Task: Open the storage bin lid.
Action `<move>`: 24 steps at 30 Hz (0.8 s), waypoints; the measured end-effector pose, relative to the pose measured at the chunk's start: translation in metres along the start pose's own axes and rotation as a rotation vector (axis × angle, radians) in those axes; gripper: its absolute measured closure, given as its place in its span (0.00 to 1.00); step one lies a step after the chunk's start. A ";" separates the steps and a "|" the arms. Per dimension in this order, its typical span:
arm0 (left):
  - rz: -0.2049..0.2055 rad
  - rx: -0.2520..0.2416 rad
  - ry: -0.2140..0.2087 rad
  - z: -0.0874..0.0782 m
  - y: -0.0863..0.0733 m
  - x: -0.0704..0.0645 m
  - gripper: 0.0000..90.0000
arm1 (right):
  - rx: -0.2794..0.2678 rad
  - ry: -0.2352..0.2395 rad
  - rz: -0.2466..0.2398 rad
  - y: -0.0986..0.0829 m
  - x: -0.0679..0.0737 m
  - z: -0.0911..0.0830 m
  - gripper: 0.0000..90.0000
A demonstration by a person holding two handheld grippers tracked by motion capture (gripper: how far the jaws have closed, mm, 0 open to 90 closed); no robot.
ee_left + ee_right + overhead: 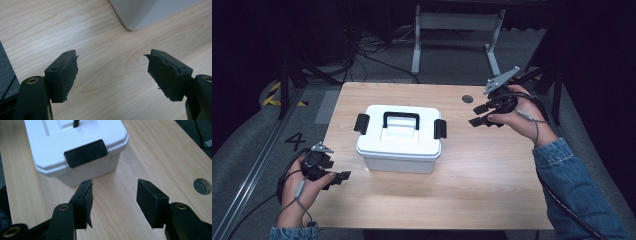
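Observation:
A white plastic storage box (399, 142) with a black carry handle (401, 119) and a black latch on each end stands lid-down-closed in the middle of the wooden table (492, 175). My left gripper (343, 176) hovers open near the box's front left corner (140, 15), with bare wood between its pads. My right gripper (478, 115) is held open to the right of the box, pointing at its right latch (85, 153) from a short distance. Nothing is held by either gripper.
A round grommet hole (467, 99) sits in the table's far right part, also seen beside my right gripper (202, 186). Behind the table stand a white metal frame (457, 22) and cables on the floor. A rail runs along the floor at left.

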State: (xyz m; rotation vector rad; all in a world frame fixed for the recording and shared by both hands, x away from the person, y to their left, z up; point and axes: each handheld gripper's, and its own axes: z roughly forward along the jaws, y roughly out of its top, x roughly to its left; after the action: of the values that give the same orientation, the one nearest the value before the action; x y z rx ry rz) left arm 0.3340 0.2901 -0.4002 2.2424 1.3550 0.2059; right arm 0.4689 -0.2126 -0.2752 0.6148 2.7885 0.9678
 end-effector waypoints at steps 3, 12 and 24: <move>0.002 0.003 0.002 0.001 -0.001 0.002 0.27 | 0.003 0.005 -0.011 0.012 0.001 0.006 0.53; 0.004 0.006 -0.003 0.000 -0.003 0.000 0.27 | -0.023 0.058 -0.035 0.041 0.004 0.023 0.53; -0.035 0.020 0.014 -0.004 -0.022 0.003 0.27 | -0.004 0.111 -0.088 0.085 0.013 0.060 0.53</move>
State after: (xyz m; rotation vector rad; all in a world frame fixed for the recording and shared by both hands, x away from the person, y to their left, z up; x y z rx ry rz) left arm 0.3166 0.3024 -0.4080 2.2360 1.4079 0.1967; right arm 0.5000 -0.1130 -0.2698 0.4472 2.8813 1.0190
